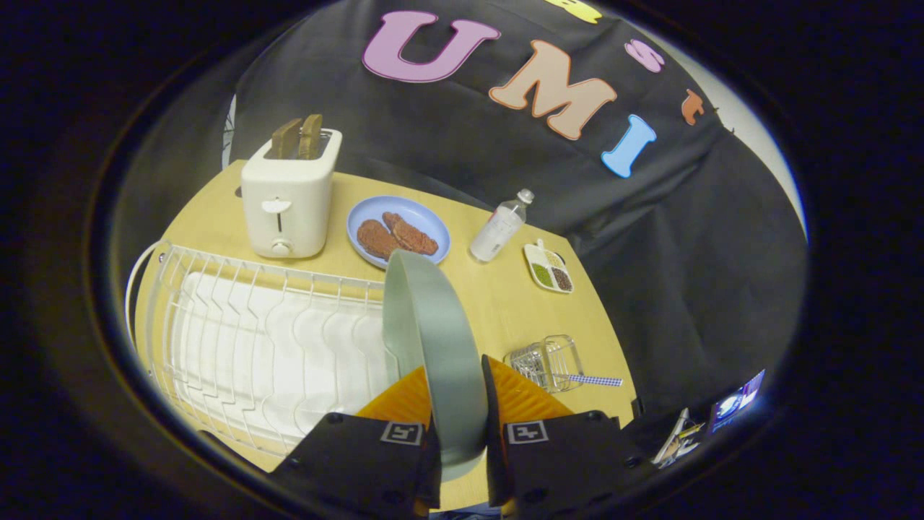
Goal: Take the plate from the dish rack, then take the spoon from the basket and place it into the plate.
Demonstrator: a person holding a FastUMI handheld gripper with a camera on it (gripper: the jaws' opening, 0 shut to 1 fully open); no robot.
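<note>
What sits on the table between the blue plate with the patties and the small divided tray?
In the gripper view, a clear plastic bottle stands between the blue plate and the divided tray. Nearer, the gripper is shut on the grey-green plate.

A pale wooden table [505, 303] stands against a black cloth wall [447, 137] that rises from 9 round to 3 o'clock, with a strip of light wall [751, 123] showing at 2 o'clock.

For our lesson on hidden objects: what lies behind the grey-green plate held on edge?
Behind the plate, gripped by the hand-held gripper, the blue plate with brown patties shows. Its near rim, and part of the dish rack, are covered.
</note>
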